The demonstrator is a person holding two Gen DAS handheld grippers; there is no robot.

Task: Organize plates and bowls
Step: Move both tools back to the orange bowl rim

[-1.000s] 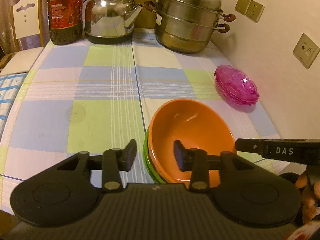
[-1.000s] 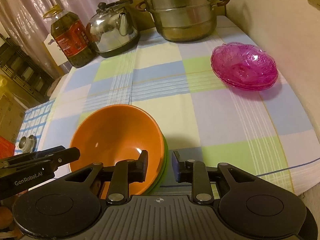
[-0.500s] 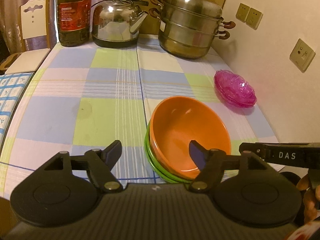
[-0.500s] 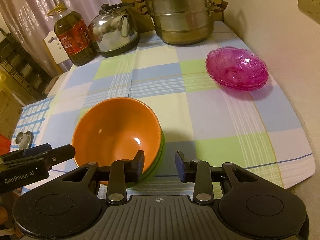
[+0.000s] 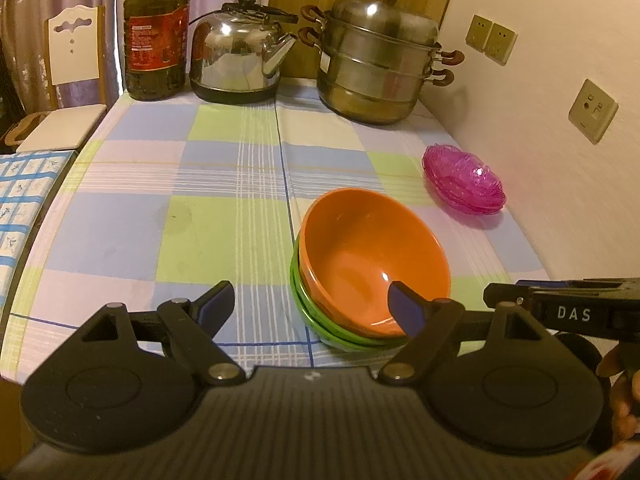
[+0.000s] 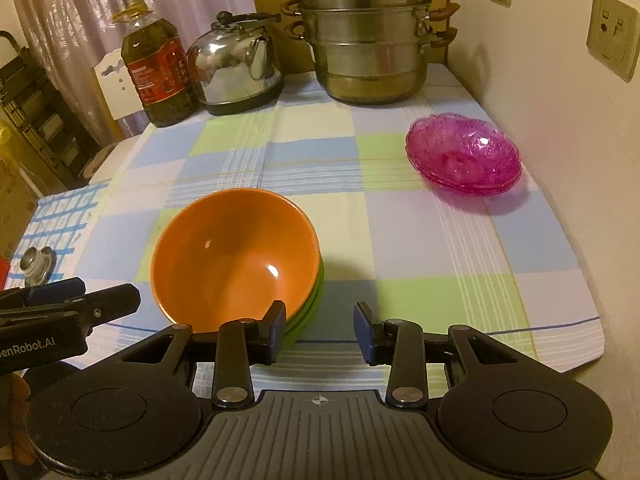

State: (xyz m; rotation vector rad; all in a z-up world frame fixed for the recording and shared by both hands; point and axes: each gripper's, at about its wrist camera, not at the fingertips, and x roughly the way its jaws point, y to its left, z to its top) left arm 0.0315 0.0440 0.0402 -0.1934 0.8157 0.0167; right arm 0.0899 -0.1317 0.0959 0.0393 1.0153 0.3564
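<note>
Near the table's front edge we hold both grippers, left gripper (image 5: 310,306) and right gripper (image 6: 320,330), spread apart and empty beside the orange bowl (image 6: 236,256); we should back straight away without nudging it.

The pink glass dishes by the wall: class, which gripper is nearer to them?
Right. The right gripper sits just right of the orange bowl, on the side of the pink glass dishes. The left gripper straddles the bowl's left rim, farther away.
</note>
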